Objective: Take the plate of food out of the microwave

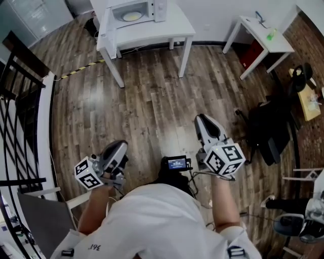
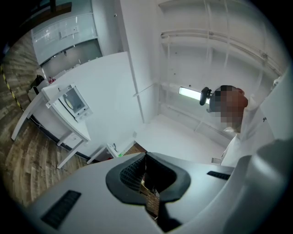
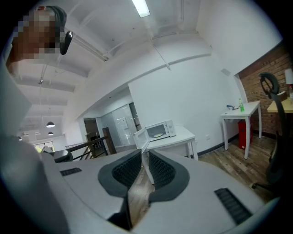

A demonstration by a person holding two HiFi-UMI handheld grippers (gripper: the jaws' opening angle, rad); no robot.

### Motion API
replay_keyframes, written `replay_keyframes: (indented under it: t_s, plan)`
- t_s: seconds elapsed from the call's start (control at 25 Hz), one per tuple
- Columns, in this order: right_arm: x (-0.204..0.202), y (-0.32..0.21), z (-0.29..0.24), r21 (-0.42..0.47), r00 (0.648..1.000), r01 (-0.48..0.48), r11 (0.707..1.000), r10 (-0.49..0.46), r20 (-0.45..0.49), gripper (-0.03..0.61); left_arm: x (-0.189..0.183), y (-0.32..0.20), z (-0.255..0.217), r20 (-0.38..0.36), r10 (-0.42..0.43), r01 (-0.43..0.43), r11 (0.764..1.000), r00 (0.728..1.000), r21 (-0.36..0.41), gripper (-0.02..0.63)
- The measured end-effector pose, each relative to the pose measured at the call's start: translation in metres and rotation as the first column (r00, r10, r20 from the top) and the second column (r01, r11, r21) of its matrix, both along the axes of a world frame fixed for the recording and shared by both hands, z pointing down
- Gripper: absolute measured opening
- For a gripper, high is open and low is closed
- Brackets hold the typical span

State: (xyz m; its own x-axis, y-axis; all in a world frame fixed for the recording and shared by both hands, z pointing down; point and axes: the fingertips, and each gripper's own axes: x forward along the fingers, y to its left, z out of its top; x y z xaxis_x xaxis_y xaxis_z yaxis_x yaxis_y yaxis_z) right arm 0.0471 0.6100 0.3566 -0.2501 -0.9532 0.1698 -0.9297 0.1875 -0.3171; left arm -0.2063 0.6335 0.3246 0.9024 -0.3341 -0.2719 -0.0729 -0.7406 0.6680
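The white microwave (image 1: 137,11) stands on a white table (image 1: 177,28) at the far end of the room, its door (image 1: 106,30) swung open. Inside sits a plate of yellow food (image 1: 132,16). The microwave also shows small in the left gripper view (image 2: 72,100) and in the right gripper view (image 3: 158,130), where the plate (image 3: 158,135) is just visible. My left gripper (image 1: 120,147) and right gripper (image 1: 203,121) are held close to the person's body, far from the table. Both grippers, left (image 2: 145,171) and right (image 3: 145,167), are shut with nothing between the pads.
Wooden floor lies between me and the microwave table. A second white table (image 1: 263,35) with a green bottle stands at the right, a black office chair (image 1: 271,129) nearer. A black railing (image 1: 20,116) runs along the left, and yellow-black tape (image 1: 81,68) crosses the floor.
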Motion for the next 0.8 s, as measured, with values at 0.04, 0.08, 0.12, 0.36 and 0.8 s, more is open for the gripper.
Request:
replay_keyframes:
  t_s: [0.04, 0.08, 0.12, 0.36, 0.8]
  plan:
    - [0.007, -0.01, 0.001, -0.003, 1.0, 0.007, 1.0, -0.006, 0.001, 0.052, 0.009, -0.009, -0.001, 0.003, -0.006, 0.006, 1.0, 1.0, -0.001, 0.005]
    - [0.014, -0.019, 0.001, -0.006, 1.0, 0.012, 1.0, -0.012, 0.004, 0.052, 0.017, -0.018, -0.002, 0.007, -0.011, 0.011, 1.0, 1.0, -0.001, 0.005]
    - [0.02, -0.028, 0.001, -0.01, 1.0, 0.018, 1.0, -0.018, 0.007, 0.052, 0.024, -0.025, -0.002, 0.011, -0.016, 0.016, 1.0, 1.0, -0.002, 0.005]
    - [0.035, -0.077, 0.01, -0.03, 0.998, 0.061, 0.998, -0.061, 0.016, 0.052, 0.051, -0.071, 0.0, 0.026, -0.048, 0.048, 0.999, 0.999, -0.009, 0.005]
    - [0.028, -0.168, 0.033, -0.079, 0.997, 0.079, 0.994, -0.078, 0.026, 0.052, 0.078, -0.175, 0.019, 0.051, -0.007, 0.008, 1.0, 0.999, -0.012, 0.005]
